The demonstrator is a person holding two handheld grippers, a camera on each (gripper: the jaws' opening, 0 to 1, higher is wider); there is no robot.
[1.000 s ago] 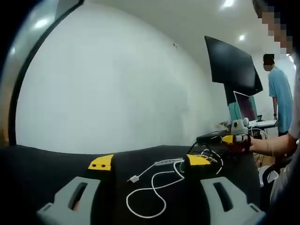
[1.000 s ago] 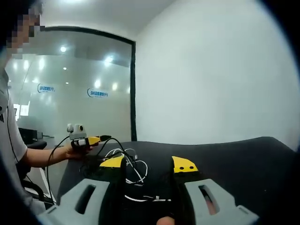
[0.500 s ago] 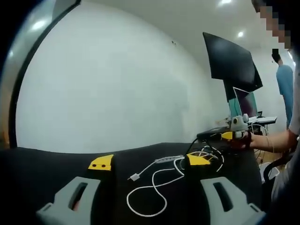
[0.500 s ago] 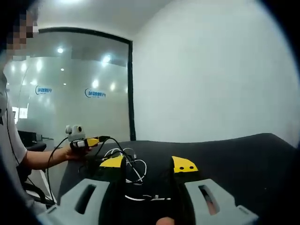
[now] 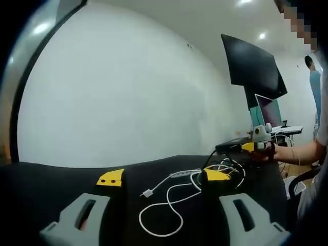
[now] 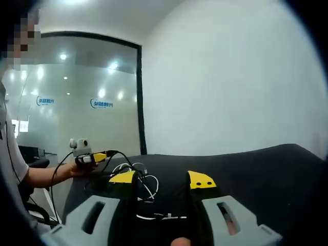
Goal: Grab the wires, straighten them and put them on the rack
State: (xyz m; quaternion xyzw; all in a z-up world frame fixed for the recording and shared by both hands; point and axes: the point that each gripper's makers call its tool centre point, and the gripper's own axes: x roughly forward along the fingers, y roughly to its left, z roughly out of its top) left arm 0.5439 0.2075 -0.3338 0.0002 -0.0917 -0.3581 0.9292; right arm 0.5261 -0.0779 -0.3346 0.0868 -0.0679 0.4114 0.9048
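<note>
In the left gripper view, the left gripper (image 5: 164, 178) hangs over the black counter (image 5: 51, 174) with its fingers (image 5: 110, 178) spread apart and nothing between them. A white wire (image 5: 169, 202) lies looped on the counter between the fingers, its plug end near the middle, and it lies as it did a second ago. Further right, a tangle of wires (image 5: 228, 166) sits beside the right gripper (image 5: 251, 147), which has drifted slightly up and right since then. In the right gripper view, the right gripper (image 6: 161, 179) is likewise released, holding nothing, above the tangle (image 6: 138, 177). At far left the left gripper (image 6: 95, 157) has slid a little leftward.
</note>
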